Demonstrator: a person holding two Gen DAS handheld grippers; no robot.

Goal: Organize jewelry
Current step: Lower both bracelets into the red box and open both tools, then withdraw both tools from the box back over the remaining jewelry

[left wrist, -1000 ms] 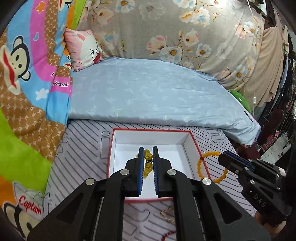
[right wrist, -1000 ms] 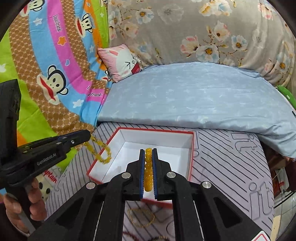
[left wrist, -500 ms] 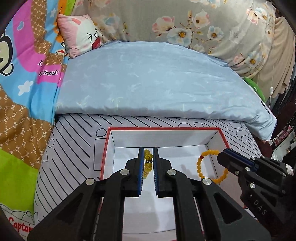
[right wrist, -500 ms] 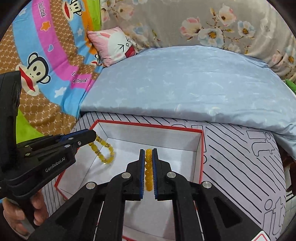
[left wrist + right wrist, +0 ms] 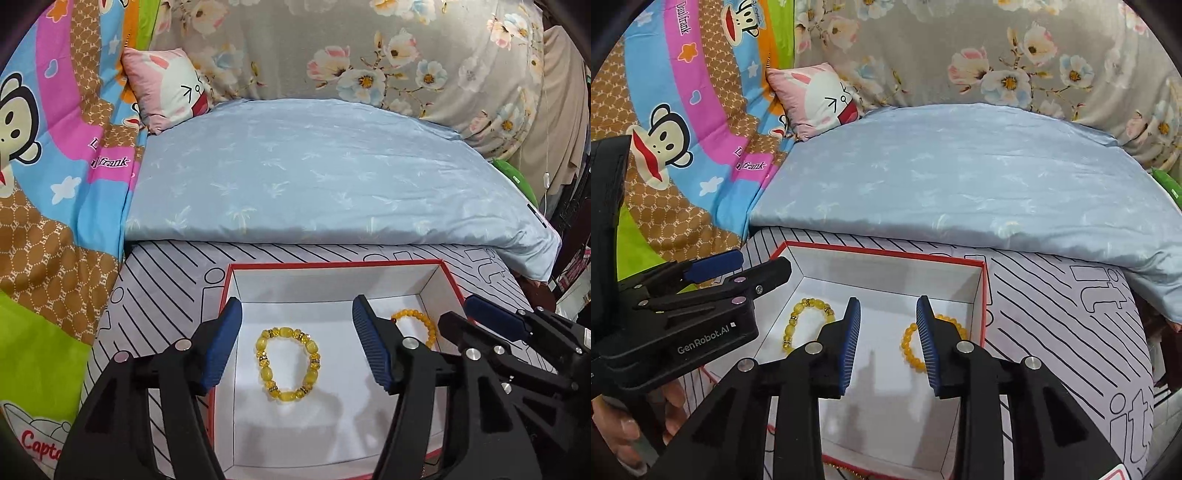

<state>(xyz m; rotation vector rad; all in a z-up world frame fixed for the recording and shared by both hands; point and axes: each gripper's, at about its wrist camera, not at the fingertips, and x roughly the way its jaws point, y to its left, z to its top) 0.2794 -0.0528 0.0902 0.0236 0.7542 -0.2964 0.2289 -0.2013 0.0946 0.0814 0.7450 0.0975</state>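
Observation:
A white box with a red rim point(image 5: 334, 264) point(image 5: 879, 252) sits on the striped bed cover. A chunky yellow bead bracelet point(image 5: 287, 363) point(image 5: 809, 321) lies flat on the box floor. A smaller orange-yellow bead bracelet point(image 5: 415, 322) point(image 5: 916, 345) lies to its right, partly hidden by fingers. My left gripper point(image 5: 295, 345) is open above the chunky bracelet and empty; it also shows in the right wrist view point(image 5: 738, 269). My right gripper point(image 5: 889, 345) is open over the box and empty; it also shows in the left wrist view point(image 5: 476, 317).
A folded light-blue quilt point(image 5: 325, 177) lies behind the box. A pink cat pillow point(image 5: 166, 88) and cartoon monkey blanket point(image 5: 48, 155) are at the left. A floral grey cover point(image 5: 369, 48) hangs at the back. A thin gold chain point(image 5: 846, 467) lies before the box.
Both grippers have opened over the box. The chunky bracelet dropped from the left gripper and the smaller one from the right; both now lie on the box floor.

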